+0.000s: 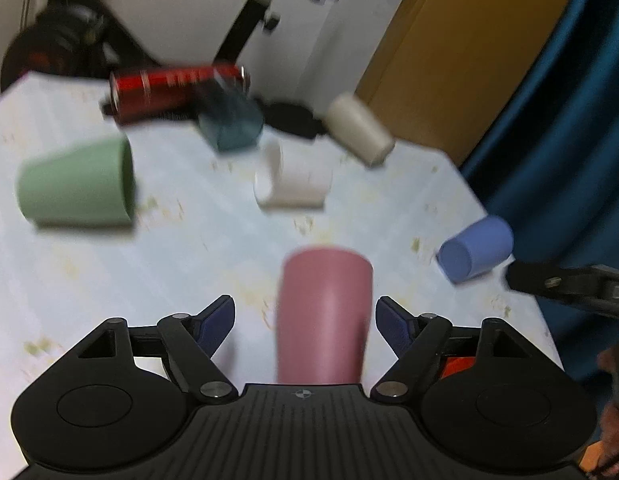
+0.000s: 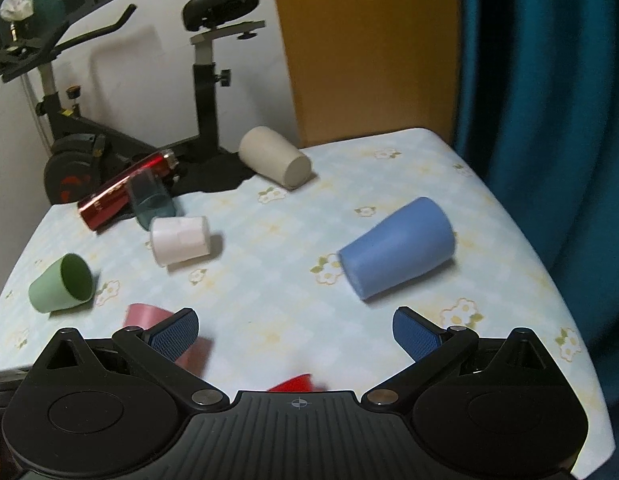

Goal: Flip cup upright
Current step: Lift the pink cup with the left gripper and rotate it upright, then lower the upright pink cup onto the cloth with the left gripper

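Observation:
A pink cup (image 1: 323,316) lies on its side on the floral tablecloth, between the open fingers of my left gripper (image 1: 305,320); the pads are apart from its sides. The left view is blurred. In the right wrist view the pink cup (image 2: 149,316) shows partly behind the left finger. My right gripper (image 2: 295,336) is open and empty above the table's front, with a blue cup (image 2: 397,248) lying on its side ahead of it. The blue cup also shows in the left wrist view (image 1: 475,248), with the right gripper's finger beside it.
More cups lie on their sides: green (image 2: 63,280), white (image 2: 181,238), cream (image 2: 275,158), clear teal (image 2: 151,200). A red can (image 2: 125,190) lies at the far edge. A small red thing (image 2: 295,384) sits near my right gripper. An exercise bike (image 2: 205,80) and blue curtain (image 2: 549,120) stand behind.

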Demonstrator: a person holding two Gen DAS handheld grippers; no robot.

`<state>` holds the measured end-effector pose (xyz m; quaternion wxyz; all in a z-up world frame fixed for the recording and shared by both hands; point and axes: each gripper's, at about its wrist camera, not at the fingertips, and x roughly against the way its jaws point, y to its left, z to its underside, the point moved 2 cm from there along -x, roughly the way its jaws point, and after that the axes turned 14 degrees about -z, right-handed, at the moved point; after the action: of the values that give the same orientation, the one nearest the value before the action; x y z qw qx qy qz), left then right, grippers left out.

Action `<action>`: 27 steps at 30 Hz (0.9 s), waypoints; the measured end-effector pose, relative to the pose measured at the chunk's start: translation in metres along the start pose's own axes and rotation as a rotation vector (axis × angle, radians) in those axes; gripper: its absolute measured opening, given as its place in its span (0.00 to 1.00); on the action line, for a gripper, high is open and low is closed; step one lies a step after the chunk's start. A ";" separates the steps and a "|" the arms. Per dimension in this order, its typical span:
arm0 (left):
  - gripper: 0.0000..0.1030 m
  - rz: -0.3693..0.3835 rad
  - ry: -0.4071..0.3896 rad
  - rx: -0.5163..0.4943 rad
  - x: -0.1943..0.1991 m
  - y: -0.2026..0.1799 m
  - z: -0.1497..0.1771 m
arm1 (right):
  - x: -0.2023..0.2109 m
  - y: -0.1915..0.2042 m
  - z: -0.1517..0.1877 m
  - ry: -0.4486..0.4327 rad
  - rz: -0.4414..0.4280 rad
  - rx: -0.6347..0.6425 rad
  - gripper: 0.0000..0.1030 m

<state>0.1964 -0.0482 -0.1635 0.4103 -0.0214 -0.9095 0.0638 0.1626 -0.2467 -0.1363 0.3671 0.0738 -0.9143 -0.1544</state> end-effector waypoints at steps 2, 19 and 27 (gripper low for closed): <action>0.77 -0.016 -0.034 0.003 0.011 0.010 -0.005 | -0.004 0.007 0.000 0.011 -0.016 0.005 1.00; 0.77 -0.245 -0.111 0.198 0.039 0.114 -0.017 | -0.107 0.055 0.001 0.320 -0.173 -0.007 0.80; 0.77 -0.224 -0.100 0.257 0.042 0.120 -0.011 | -0.132 0.043 0.011 0.397 -0.199 -0.161 0.70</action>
<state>0.1749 0.0760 -0.1410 0.3684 0.1358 -0.9098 0.1344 0.2491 -0.1713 -0.2145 0.5274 0.1632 -0.7971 -0.2447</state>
